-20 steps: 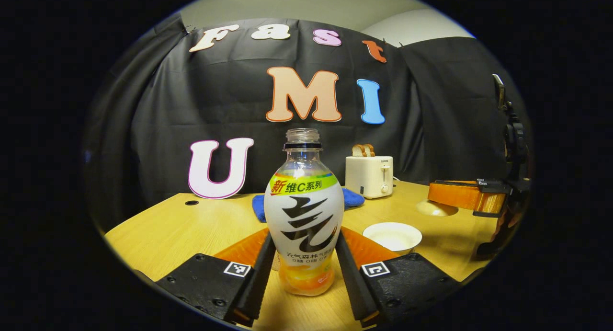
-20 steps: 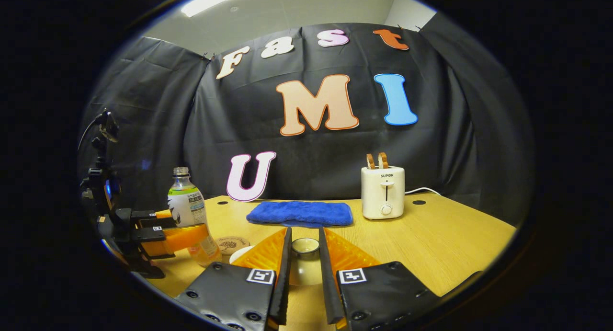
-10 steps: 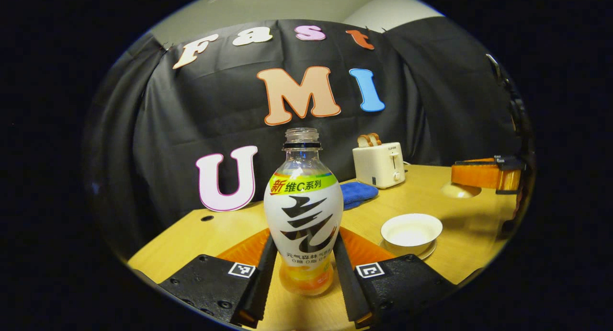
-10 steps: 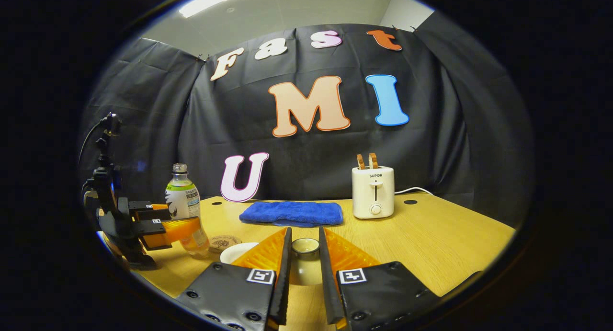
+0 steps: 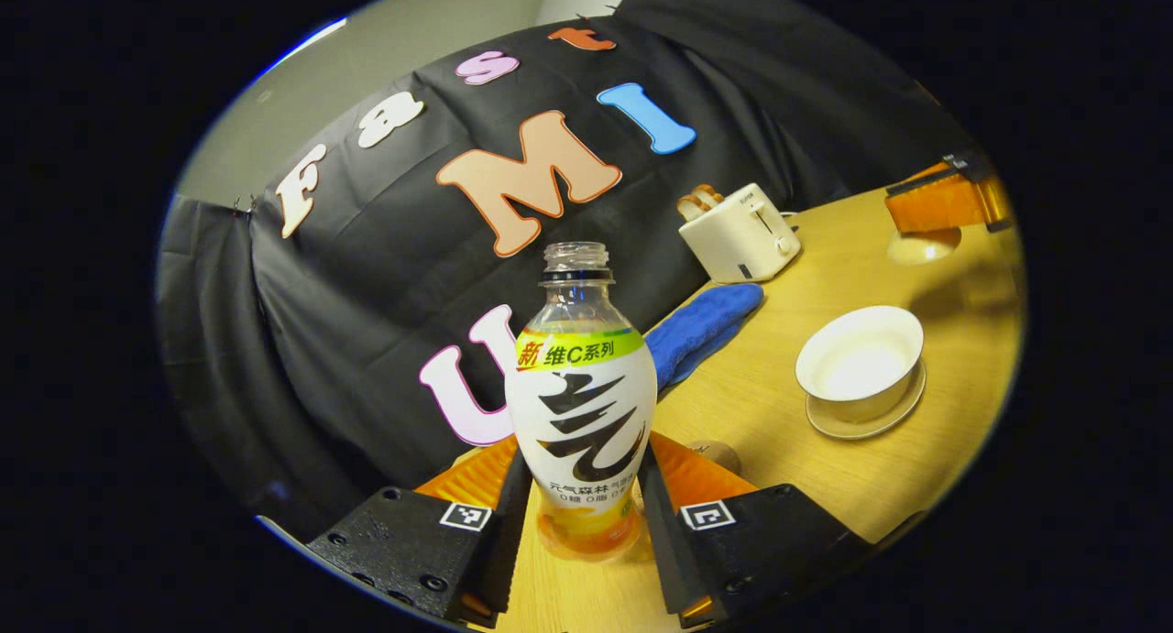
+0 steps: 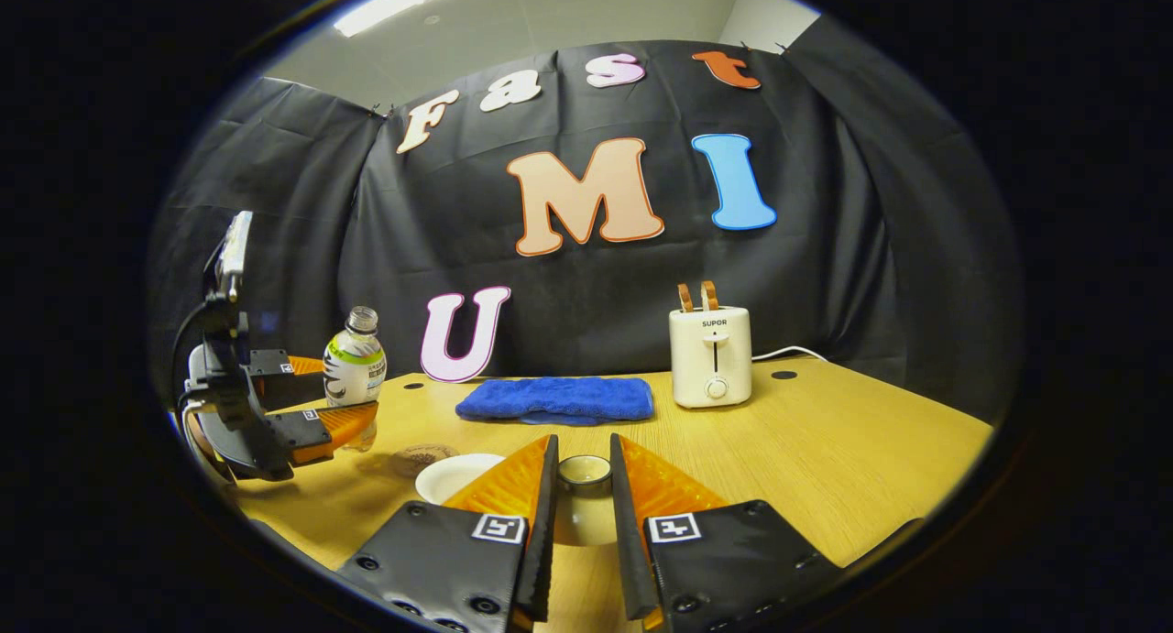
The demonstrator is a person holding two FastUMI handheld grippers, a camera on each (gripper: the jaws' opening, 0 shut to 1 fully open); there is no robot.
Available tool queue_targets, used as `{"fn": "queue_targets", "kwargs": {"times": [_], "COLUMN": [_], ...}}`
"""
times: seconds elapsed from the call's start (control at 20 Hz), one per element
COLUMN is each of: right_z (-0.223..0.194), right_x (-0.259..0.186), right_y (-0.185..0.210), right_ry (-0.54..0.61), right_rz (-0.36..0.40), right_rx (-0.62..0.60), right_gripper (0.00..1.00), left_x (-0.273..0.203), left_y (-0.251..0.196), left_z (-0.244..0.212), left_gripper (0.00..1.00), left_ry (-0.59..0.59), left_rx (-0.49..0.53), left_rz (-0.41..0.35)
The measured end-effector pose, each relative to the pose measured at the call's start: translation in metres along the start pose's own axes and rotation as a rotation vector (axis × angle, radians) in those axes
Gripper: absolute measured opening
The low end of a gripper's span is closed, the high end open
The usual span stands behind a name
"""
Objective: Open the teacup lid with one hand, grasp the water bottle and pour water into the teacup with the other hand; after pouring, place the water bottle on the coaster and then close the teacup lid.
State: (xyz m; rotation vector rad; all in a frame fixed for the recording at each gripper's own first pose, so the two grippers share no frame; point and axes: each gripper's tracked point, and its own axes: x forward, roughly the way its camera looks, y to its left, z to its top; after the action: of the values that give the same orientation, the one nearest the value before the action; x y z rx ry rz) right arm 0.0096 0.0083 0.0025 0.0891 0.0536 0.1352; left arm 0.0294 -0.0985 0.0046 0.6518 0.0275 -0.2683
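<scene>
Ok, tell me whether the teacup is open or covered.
Open. The teacup shows a bare white inside on its saucer, and the right hand-held gripper holds the lid off it.

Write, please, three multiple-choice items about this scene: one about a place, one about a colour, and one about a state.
1. Where does the blue cloth lie?
A. in front of the toaster's slots
B. on the table, left of the toaster
C. under the teacup

2. What colour is the toaster?
A. cream white
B. red
C. black

3. What state is the teacup in?
A. covered by its lid
B. tipped on its side
C. open, on its saucer

Answers: 1 B, the right gripper view shows the cloth beside the toaster. 2 A, its body is pale cream. 3 C, the right gripper holds the lid away, and the cup's inside shows.
</scene>
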Motion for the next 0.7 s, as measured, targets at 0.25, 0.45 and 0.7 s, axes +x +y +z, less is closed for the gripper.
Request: {"fn": "queue_targets", "kwargs": {"times": [0.25, 0.45, 0.7], "right_z": [-0.005, -0.008, -0.007], "right_x": [-0.002, -0.001, -0.001], "right_y": [-0.005, -0.004, -0.004], "right_ry": [0.009, 0.006, -0.002], "right_rz": [-0.011, -0.010, -0.005], "right_rx": [-0.002, 0.003, -0.005], "right_gripper": [0.34, 0.35, 0.33], "left_x": [0.000, 0.005, 0.004], "left_y": [-0.001, -0.018, -0.025], "left_z": [0.002, 0.001, 0.000], "left_gripper": [0.60, 0.59, 0.58], "left_ry": [-0.007, -0.008, -0.019], "left_rx": [0.239, 0.394, 0.567], "left_rz": [0.006, -0.044, -0.056]}}
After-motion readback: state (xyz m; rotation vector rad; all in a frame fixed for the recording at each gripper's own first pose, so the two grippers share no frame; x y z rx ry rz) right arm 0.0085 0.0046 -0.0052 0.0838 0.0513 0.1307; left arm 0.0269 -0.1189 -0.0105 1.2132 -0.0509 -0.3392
